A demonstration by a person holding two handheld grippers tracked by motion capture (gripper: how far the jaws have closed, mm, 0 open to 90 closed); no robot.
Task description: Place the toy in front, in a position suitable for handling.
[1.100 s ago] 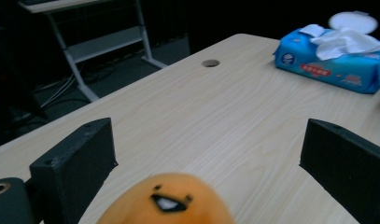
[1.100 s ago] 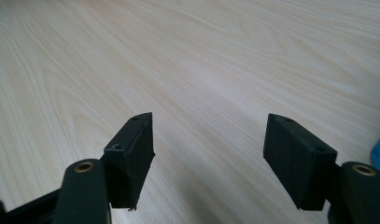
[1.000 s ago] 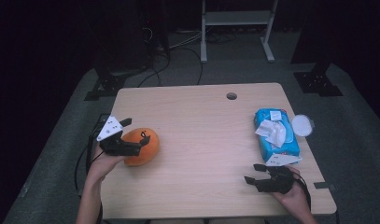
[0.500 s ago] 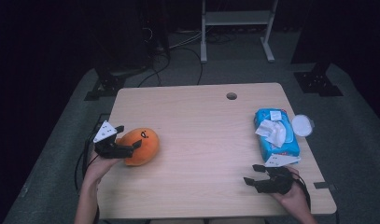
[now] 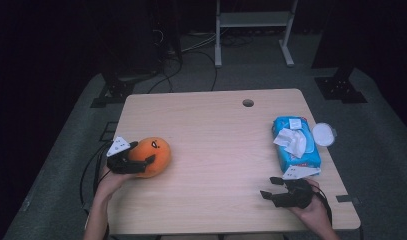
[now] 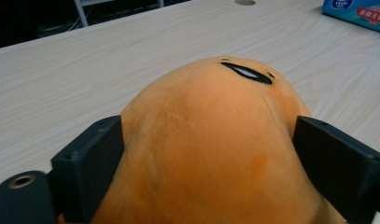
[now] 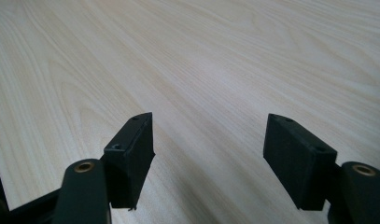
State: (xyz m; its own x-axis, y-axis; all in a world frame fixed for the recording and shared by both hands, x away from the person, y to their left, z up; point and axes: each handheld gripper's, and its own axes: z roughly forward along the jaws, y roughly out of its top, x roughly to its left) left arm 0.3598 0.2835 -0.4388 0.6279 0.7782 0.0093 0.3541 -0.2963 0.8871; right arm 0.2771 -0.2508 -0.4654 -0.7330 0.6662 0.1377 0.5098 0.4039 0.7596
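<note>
An orange plush toy point(image 5: 153, 154) with a stitched face lies on the front left of the wooden table point(image 5: 216, 145). My left gripper point(image 5: 143, 152) reaches it from the left. Its jaws have just been closing, with the toy between them. In the left gripper view both black pads point(image 6: 92, 163) press into the sides of the plush toy point(image 6: 211, 140), which bulges up between them. My right gripper point(image 5: 268, 187) rests low at the front right with its jaws wide apart. Between the right gripper's point(image 7: 208, 154) jaws I see only bare wood.
A blue pack of wet wipes point(image 5: 296, 145) lies at the right edge with a white tissue sticking out, and a white round lid point(image 5: 323, 134) sits beside it. A cable hole point(image 5: 248, 103) is at the back. Stands and cables lie on the floor behind.
My left gripper has sunk lower around the plush toy and its jaws have come in against the toy's sides. The right gripper has stayed where it was.
</note>
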